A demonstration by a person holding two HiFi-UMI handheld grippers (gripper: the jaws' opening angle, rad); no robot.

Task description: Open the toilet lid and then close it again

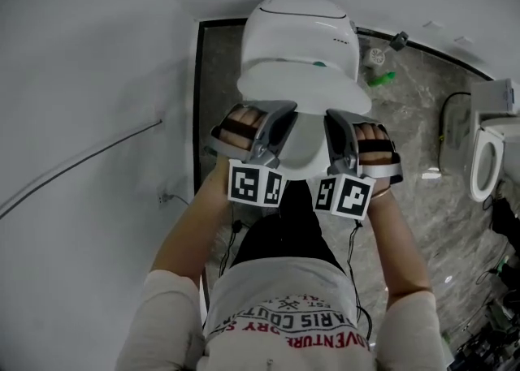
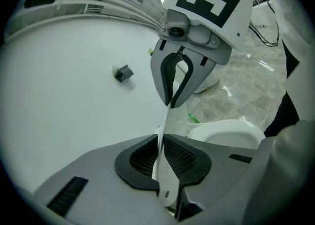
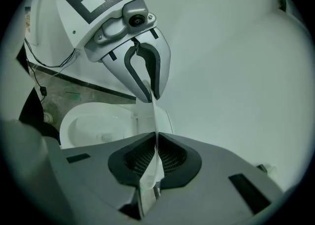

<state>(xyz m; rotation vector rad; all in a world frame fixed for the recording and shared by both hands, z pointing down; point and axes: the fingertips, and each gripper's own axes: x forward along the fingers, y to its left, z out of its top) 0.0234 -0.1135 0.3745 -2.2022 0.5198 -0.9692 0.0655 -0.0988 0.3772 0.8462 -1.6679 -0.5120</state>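
Note:
The white toilet lid [image 1: 305,140] is partly raised in front of the tank [image 1: 301,24]. My left gripper [image 1: 282,120] is shut on the lid's left edge and my right gripper [image 1: 331,122] is shut on its right edge. In the left gripper view the thin lid edge [image 2: 166,120] runs between the pads of my left gripper [image 2: 161,159] to the right gripper [image 2: 173,102] opposite, with the open bowl [image 2: 231,133] below. The right gripper view shows the same: my right gripper [image 3: 155,159] clamps the lid edge [image 3: 152,120], the left gripper [image 3: 150,97] holds across from it, and the bowl [image 3: 96,125] lies beneath.
A white wall [image 1: 81,77] with a thin cable [image 1: 81,162] stands close on the left. A green object [image 1: 380,79] lies on the marble floor [image 1: 422,126] beside the tank. A second toilet [image 1: 487,158] stands at the right edge. A small dark fitting [image 2: 123,73] sits on the wall.

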